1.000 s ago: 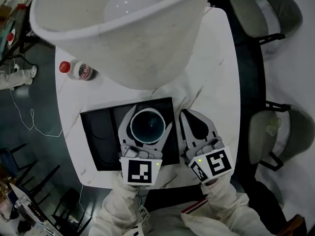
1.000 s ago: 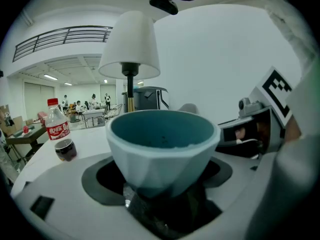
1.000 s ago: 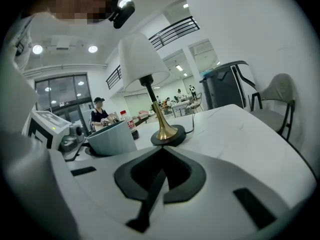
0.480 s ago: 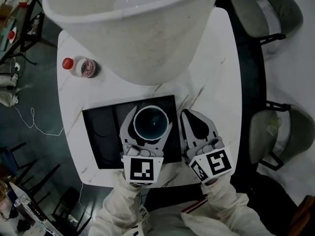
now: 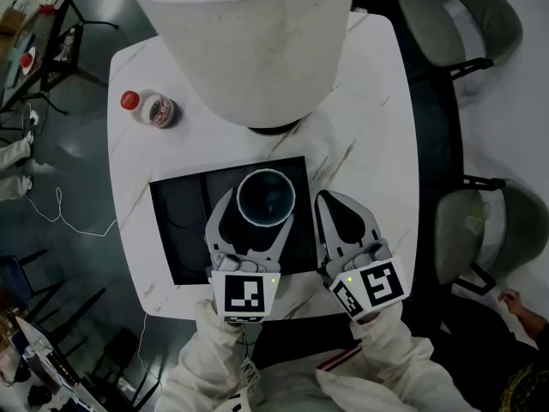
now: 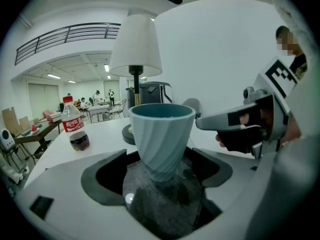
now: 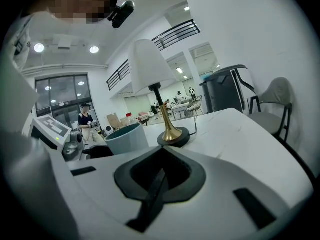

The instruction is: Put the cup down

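A pale blue ribbed cup (image 5: 266,197) stands upright on a black tray (image 5: 180,230) in the head view. My left gripper (image 5: 257,213) is open, its jaws spread to either side of the cup. In the left gripper view the cup (image 6: 161,139) rises between the jaws with a gap on each side. My right gripper (image 5: 329,202) rests shut and empty just right of the tray, over the white table (image 5: 377,136). The right gripper view shows the cup (image 7: 126,138) off to the left of its jaws.
A table lamp with a big white shade (image 5: 249,41) and a dark base (image 5: 274,129) stands behind the tray. A red-capped cola bottle (image 5: 150,108) lies at the table's far left. Grey chairs (image 5: 480,230) stand on the right. A person's hand (image 5: 515,301) shows at lower right.
The left gripper's jaws held the cup closely before; now they stand wider and farther back, with the cup at their tips on the tray. The right gripper has stayed put.
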`<state>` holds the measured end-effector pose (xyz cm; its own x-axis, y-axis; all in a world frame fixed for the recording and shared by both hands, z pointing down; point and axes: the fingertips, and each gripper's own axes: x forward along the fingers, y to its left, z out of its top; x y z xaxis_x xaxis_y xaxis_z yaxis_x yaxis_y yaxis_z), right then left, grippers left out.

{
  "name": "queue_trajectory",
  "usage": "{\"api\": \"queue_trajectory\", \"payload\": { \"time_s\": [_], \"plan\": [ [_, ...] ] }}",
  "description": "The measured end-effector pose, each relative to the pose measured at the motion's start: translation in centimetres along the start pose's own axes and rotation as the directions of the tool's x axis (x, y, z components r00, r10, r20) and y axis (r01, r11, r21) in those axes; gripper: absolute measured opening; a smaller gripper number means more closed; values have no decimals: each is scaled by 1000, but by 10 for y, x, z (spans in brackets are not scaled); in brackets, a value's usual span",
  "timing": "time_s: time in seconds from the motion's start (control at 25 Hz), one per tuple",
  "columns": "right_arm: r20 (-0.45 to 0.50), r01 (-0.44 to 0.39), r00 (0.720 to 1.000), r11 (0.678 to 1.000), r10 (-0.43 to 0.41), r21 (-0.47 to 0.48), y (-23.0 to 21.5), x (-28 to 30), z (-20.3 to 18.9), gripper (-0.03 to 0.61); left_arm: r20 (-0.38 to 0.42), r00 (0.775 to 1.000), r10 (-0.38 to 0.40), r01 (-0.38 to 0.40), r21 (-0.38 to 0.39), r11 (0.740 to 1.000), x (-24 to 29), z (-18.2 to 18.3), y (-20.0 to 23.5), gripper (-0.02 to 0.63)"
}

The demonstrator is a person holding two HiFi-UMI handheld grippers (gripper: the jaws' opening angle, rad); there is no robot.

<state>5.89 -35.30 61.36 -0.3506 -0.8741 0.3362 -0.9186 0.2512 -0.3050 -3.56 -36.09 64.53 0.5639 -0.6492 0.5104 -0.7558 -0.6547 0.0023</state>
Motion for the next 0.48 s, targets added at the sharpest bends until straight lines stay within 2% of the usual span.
{"api": "queue_trajectory", "payload": {
  "time_s": [0.48],
  "plan": [
    [39,-3,999,1000,4,-26,43,-48,13,6,71,997,41,-43,23,999,-69,14,-6,397]
  ]
}}
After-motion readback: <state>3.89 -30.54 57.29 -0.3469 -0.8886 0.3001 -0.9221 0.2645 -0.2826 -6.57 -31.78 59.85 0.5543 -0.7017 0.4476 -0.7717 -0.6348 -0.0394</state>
